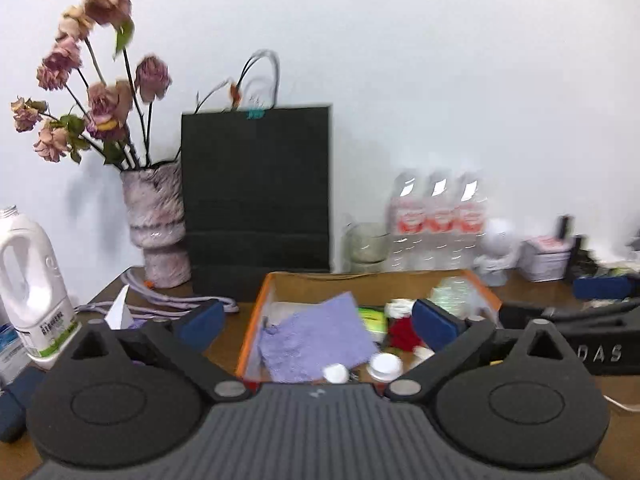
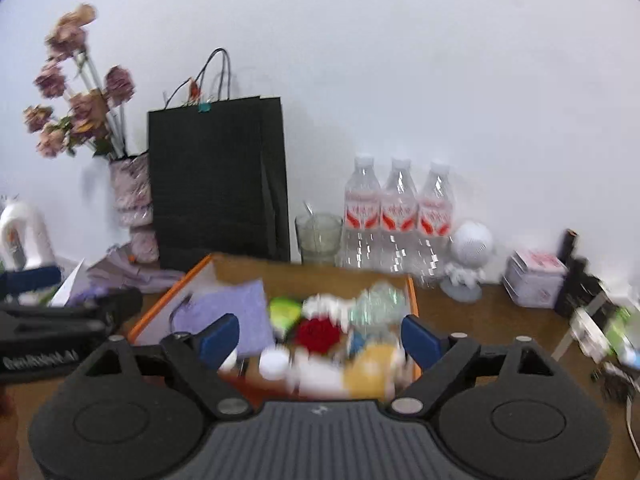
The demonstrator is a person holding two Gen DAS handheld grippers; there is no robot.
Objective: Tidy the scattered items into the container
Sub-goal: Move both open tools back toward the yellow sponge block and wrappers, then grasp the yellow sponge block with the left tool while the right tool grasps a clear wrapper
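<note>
My left gripper [image 1: 318, 322] has its blue pads spread wide apart with nothing between them, and the orange-rimmed cardboard box [image 1: 256, 316] sits at lower centre of its view. Inside the box I see a lilac cloth [image 1: 316, 340] at the left, a red item [image 1: 402, 334] to its right, and two white caps [image 1: 386, 364] near the front edge; motion blur hides finer detail. My right gripper [image 2: 320, 338] also stands open and empty, over the same box [image 2: 160, 308] at lower centre. In the right wrist view a green item [image 2: 284, 310] lies beside the cloth [image 2: 236, 312]. Behind the box, a black paper bag [image 1: 256, 188] stands at centre, a vase of dried flowers [image 1: 158, 220] at left, and three water bottles [image 2: 396, 216] at right.
</note>
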